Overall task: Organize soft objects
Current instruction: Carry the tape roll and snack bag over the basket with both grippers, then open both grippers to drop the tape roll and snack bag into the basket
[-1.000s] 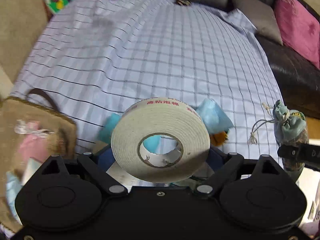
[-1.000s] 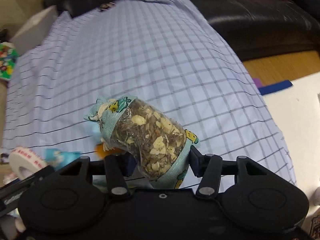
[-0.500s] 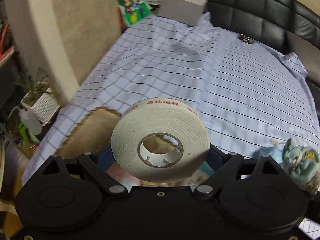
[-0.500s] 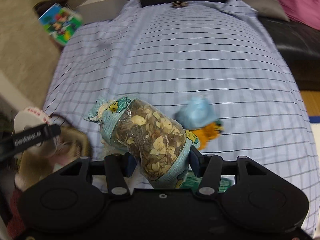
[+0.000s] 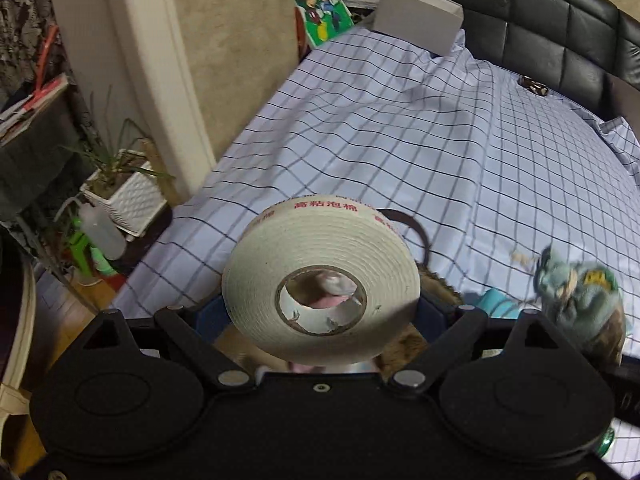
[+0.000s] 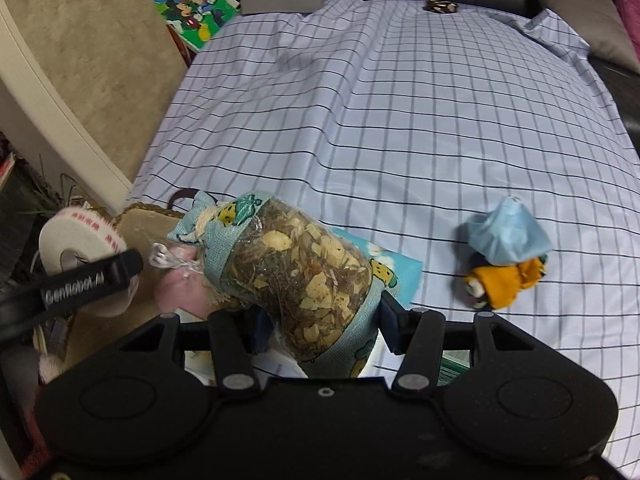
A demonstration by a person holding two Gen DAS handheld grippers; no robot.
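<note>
My left gripper (image 5: 320,312) is shut on a white foam tape roll (image 5: 320,276) with red print, held above the woven basket (image 5: 436,284) at the bed's left edge. The roll also shows in the right wrist view (image 6: 76,244). My right gripper (image 6: 320,320) is shut on a herb sachet (image 6: 296,276), a clear pouch of dried leaves with blue patterned cloth, beside the basket (image 6: 140,220). The sachet shows blurred in the left wrist view (image 5: 580,292). A pink soft item (image 6: 180,292) lies in the basket.
A blue face mask (image 6: 504,236) over an orange plush toy (image 6: 508,284) lies on the checked bedsheet (image 6: 400,120). A blue flat packet (image 6: 392,268) lies beside the basket. A white box (image 5: 416,20) sits at the headboard. A potted plant (image 5: 124,192) stands left of the bed.
Both grippers have swung left with their loads. The tape roll now hangs over the basket and the sachet has come close beside it.
</note>
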